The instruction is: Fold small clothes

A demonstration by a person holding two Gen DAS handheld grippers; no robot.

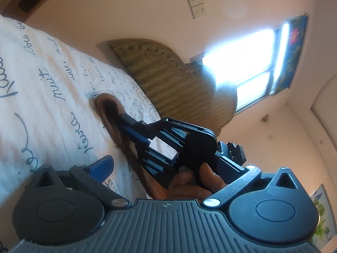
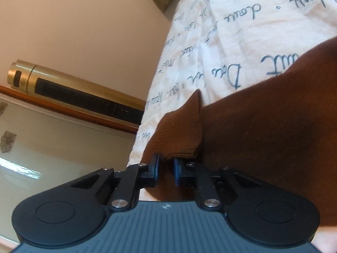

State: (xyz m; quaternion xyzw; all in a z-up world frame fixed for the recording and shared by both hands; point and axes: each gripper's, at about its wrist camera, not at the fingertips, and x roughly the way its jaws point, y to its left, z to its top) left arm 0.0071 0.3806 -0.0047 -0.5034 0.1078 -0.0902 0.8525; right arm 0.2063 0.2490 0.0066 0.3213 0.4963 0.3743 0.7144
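Note:
A brown knit garment [image 2: 263, 109] lies on the white bed cover with blue script [image 2: 210, 42]. My right gripper [image 2: 166, 170] is shut on a ribbed brown edge of the garment [image 2: 179, 130] at the bed's side. In the left wrist view the same right gripper [image 1: 134, 130] shows pinching the brown garment [image 1: 111, 113], held by a hand [image 1: 189, 183]. My left gripper [image 1: 168, 168] is open wide and empty; its left blue pad [image 1: 101, 166] hovers over the bed cover [image 1: 42, 84], its right finger is hidden behind the other gripper.
A padded olive headboard [image 1: 168, 80] stands against the wall under a bright window [image 1: 242, 63]. A gold tower heater [image 2: 73, 88] stands on the tiled floor [image 2: 52, 147] beside the bed. Wall sockets [image 1: 195, 4] are above.

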